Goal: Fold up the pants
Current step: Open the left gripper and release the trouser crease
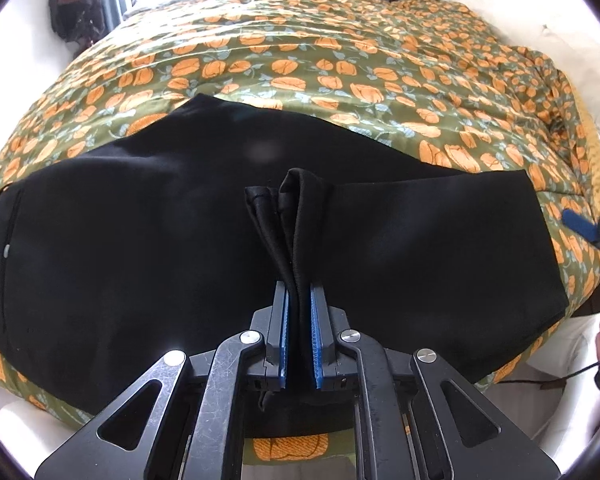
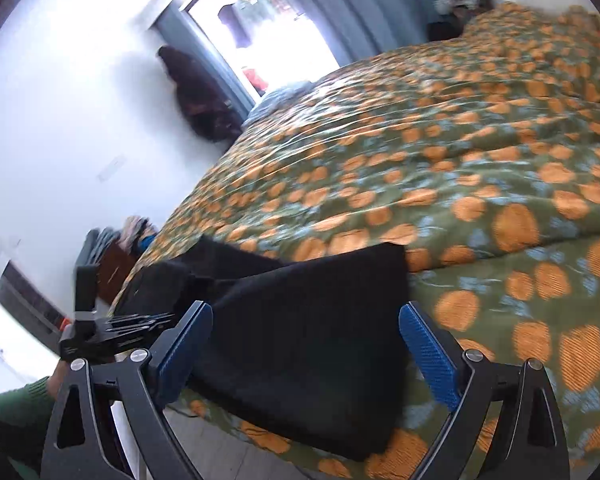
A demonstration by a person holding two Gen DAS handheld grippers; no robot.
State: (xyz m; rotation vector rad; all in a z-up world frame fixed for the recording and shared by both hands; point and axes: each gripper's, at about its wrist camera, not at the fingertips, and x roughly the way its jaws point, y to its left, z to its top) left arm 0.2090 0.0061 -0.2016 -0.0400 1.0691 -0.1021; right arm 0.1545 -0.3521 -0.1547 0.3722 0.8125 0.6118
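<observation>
Bed: quilt (image 1: 340, 60) in green with orange pumpkins covers it; wide bare stretch beyond the pants, toward the far side and the white headboard (image 1: 540, 20).
Near edge: quilt drops off just under both grippers; floor shows below.
Room: white wall and bright doorway (image 2: 276, 20) past the bed's far corner.
Pants (image 1: 140, 220): black, spread flat across the near part of the quilt, reaching to its near edge.
Left gripper (image 1: 299, 320): blue pads pressed onto a bunched fold of the pants, lifted above the flat cloth.
Right gripper (image 2: 306, 344): fingers wide apart, over the pants' end, touching nothing; view is blurred.
</observation>
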